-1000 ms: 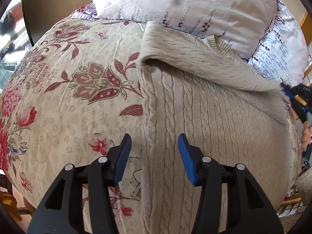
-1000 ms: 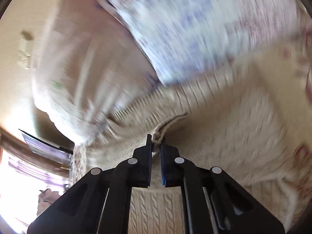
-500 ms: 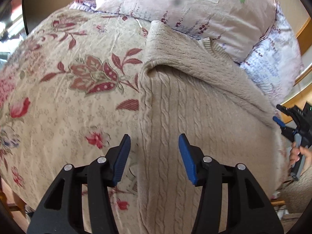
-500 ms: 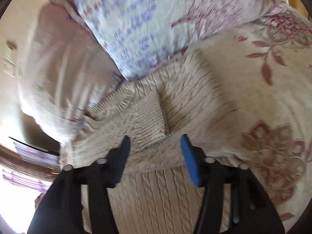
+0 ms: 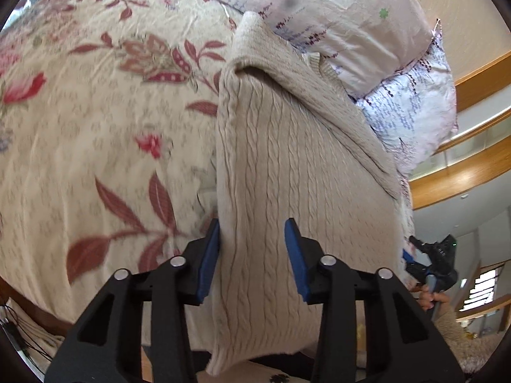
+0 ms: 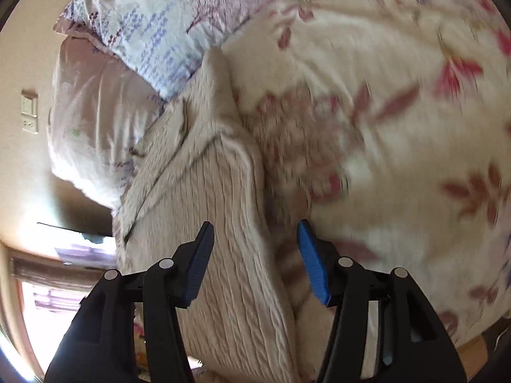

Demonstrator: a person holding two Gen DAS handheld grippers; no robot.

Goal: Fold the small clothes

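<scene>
Floral bedding covers a bed (image 5: 95, 134) in a room with cream walls and wooden trim, and two patterned pillows (image 5: 335, 9) are stacked at the head of the bed. A cream cable-knit sweater (image 5: 287, 166) lies lengthwise on the bedspread, its collar end touching the pillows and its hem hanging over the foot edge of the bed. Both sleeves appear already folded across the upper body of the sweater, forming a slanted band near the collar.

The left tool (image 5: 252, 255) hovers at the foot edge with its blue-padded jaws apart, straddling the left long edge of the sweater: one pad sits just beside that edge over the bedspread, the other over the knit. The right tool (image 6: 255, 255) is also spread wide and grips nothing; it straddles the right long edge, one pad over the knit, the other over the bedspread. In the left view the right tool (image 5: 428, 265) appears small at the far side of the sweater, held in a hand.

The step in hand seems to be positioning for the lengthwise fold of the body. The next move likely calls for both tools to lower and pinch the hem corners, then carry them up toward the collar together, keeping the folded sleeves from sliding out.
</scene>
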